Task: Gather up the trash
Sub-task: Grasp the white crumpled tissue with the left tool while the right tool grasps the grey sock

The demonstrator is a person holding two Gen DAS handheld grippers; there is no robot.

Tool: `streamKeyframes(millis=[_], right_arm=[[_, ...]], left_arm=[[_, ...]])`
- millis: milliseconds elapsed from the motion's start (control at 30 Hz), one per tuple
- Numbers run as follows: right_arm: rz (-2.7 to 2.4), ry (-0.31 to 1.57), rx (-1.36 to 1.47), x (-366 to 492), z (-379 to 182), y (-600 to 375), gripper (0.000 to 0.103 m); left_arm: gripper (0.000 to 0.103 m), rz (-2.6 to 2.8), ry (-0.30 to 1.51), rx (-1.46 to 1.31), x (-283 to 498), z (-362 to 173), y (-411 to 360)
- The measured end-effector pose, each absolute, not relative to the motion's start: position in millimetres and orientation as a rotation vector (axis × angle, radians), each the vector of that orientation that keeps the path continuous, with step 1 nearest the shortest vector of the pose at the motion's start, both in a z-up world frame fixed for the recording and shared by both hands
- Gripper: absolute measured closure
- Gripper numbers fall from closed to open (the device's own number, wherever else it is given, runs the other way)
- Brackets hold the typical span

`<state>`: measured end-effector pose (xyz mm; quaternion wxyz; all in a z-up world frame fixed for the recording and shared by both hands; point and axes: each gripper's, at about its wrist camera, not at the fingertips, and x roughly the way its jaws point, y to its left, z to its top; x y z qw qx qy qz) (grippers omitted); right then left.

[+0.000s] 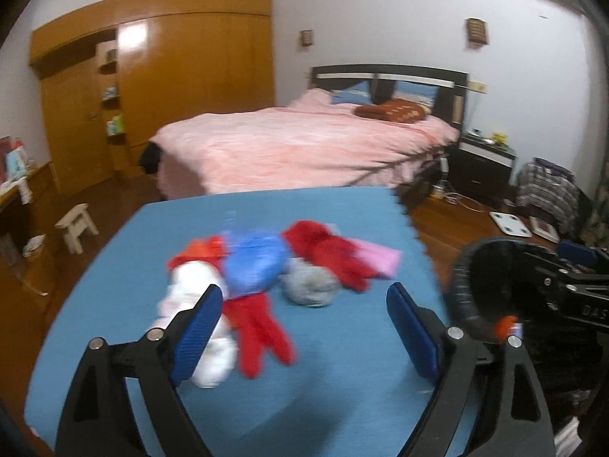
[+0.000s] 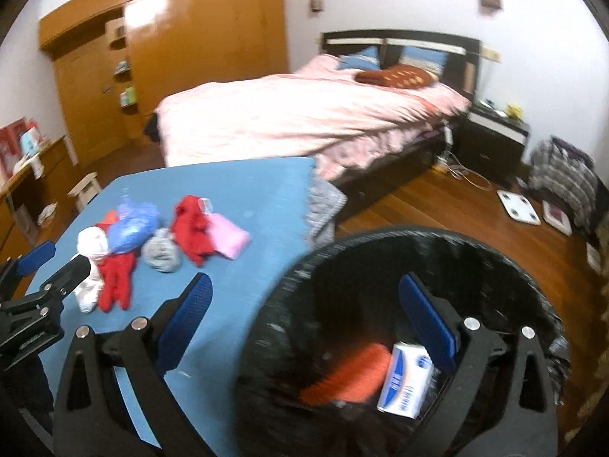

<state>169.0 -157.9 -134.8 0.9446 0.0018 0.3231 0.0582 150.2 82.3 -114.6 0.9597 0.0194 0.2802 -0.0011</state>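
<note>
On the blue table (image 1: 335, 373) lies a blurred pile: a white crumpled wad (image 1: 190, 282), a blue plastic bag (image 1: 257, 262), a red glove (image 1: 262, 327), a second red glove (image 1: 327, 251), a grey ball (image 1: 310, 285) and a pink piece (image 1: 380, 259). My left gripper (image 1: 304, 297) is open just short of the pile, with nothing between its pads. A black bin (image 2: 380, 234) stands at the table's right edge, holding a white-and-blue box (image 2: 405, 381) and an orange item (image 2: 350, 373). My right gripper (image 2: 304, 285) hangs open over the bin's mouth, holding nothing.
A bed with a pink cover (image 1: 304, 141) stands behind the table, and a wooden wardrobe (image 1: 190, 57) lines the far wall. A small stool (image 1: 76, 224) is on the left. A nightstand (image 1: 483, 160) and a white scale (image 1: 510, 222) are on the right.
</note>
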Motion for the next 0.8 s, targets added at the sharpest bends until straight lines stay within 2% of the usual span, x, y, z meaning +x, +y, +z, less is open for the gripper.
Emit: streamKeyframes(millis=[333,633,800], right_arm=[[0.236,0.651,-0.063,185.9,-146.3,-90.6,0.007],[0.258,0.668,-0.100,195.7,-161.6,-67.6,0.007],[0.260,0.686,-0.104,199.7,-169.4,-63.5,0.007]], left_arm=[[0.026,0.132,0.631,0.013,158.9,-143.1,145.3],[0.027,0.137,0.670,-0.011,170.7,-164.6,157.3],[0.041,0.108,0.688,-0.011,178.6,-169.5,154.2]])
